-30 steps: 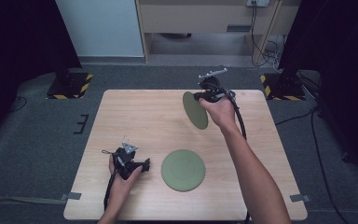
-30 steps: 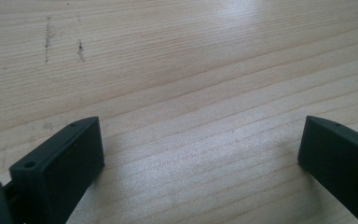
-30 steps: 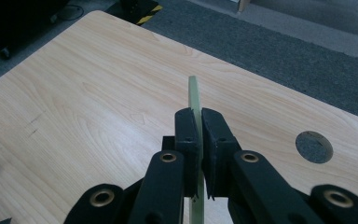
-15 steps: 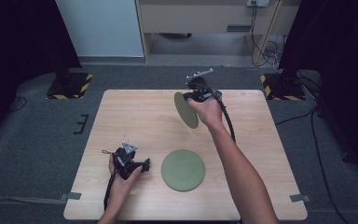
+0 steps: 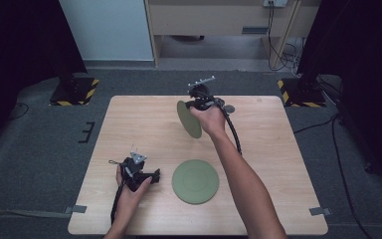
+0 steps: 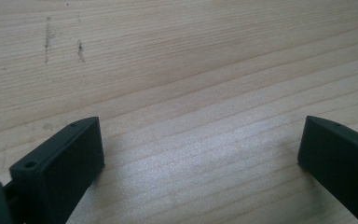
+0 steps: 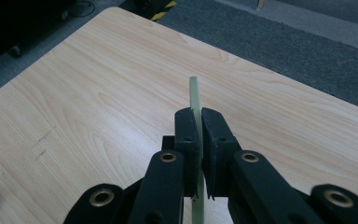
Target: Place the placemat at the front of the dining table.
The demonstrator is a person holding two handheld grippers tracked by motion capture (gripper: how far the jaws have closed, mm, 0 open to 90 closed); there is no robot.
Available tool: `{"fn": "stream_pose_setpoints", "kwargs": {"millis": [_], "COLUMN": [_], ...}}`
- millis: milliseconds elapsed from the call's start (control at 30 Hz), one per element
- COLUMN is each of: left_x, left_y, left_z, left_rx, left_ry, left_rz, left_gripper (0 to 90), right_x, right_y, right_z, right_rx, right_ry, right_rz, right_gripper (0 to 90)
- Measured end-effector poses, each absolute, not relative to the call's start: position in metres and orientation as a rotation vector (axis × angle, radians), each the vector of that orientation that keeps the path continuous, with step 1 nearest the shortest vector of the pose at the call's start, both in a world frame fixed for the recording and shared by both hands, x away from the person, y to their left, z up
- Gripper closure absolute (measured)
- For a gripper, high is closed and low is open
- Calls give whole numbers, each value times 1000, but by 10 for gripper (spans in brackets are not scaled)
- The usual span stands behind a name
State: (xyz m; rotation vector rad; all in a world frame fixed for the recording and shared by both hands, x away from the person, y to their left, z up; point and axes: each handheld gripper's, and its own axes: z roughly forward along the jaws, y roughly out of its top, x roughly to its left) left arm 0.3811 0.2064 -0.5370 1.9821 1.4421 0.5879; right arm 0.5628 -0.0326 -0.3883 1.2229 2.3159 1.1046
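Leftward across the table [image 5: 129,119] has come the right gripper [image 5: 195,105], jaws pinching a green plate [image 5: 189,119] by its rim, held on edge in the air, so I'd guess such a thin grip could let it swing or slip.

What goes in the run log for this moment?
right tool: shut on green plate, lifted | left tool: open, empty | second green plate: flat on table

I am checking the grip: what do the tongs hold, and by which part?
The right tongs are shut on the rim of a green plate, held on edge above the table. The left tongs are open and hold nothing.
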Motion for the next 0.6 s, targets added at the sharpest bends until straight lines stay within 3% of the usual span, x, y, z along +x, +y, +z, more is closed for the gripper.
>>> {"fn": "stream_pose_setpoints", "kwargs": {"millis": [600], "left_x": [381], "left_y": [206], "left_z": [-537], "left_rx": [1984], "left_ry": [1441], "left_rz": [588], "left_gripper": [0], "right_x": [556], "right_y": [-68], "right_z": [-391], "right_rx": [1235], "right_ry": [2270], "right_rz": [1006], "right_gripper": [859]}}
